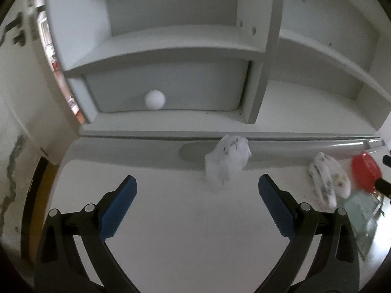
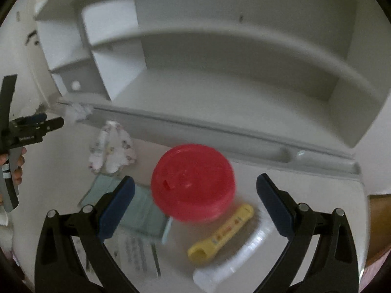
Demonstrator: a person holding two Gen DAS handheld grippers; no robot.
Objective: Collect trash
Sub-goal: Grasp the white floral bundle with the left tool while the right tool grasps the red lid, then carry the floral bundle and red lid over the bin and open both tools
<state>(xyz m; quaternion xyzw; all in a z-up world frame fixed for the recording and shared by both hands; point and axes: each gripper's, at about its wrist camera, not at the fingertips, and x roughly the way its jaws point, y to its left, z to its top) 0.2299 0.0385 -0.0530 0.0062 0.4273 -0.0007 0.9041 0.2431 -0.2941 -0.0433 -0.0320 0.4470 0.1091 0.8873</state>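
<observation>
A white shelf unit point(image 1: 171, 48) fills the upper half of both views, standing at the back of a white tabletop point(image 1: 183, 219) that takes the lower half; its drawer, centre left in the left view, has a round knob point(image 1: 155, 99). Both claws are low in their own frames with jaws wide apart and nothing between them: the left claw point(image 1: 197, 190) faces bare tabletop, the right claw point(image 2: 195, 190) hangs over clutter. The biggest loose thing is a red lid point(image 2: 193, 182), mid-frame in the right view, lying just ahead of the right claw's opening. Left of it lies a pale green packet point(image 2: 141, 214) over a printed sheet point(image 2: 136, 246). A patterned cloth point(image 2: 112, 150) sits further up and left. A yellow tube point(image 2: 220, 234) lies below the lid at lower centre, beside a clear wrapper point(image 2: 229, 263). A crumpled tissue point(image 1: 227, 161), centre of the left view, rests against the shelf's base, just ahead and to the right of the left claw. No bin or bag shows in either view. By my reading the collecting has hardly begun: everything that looks like trash lies loose on the tabletop, with the tissue the likely pick for the left and the lid or wrapper for the right.
</observation>
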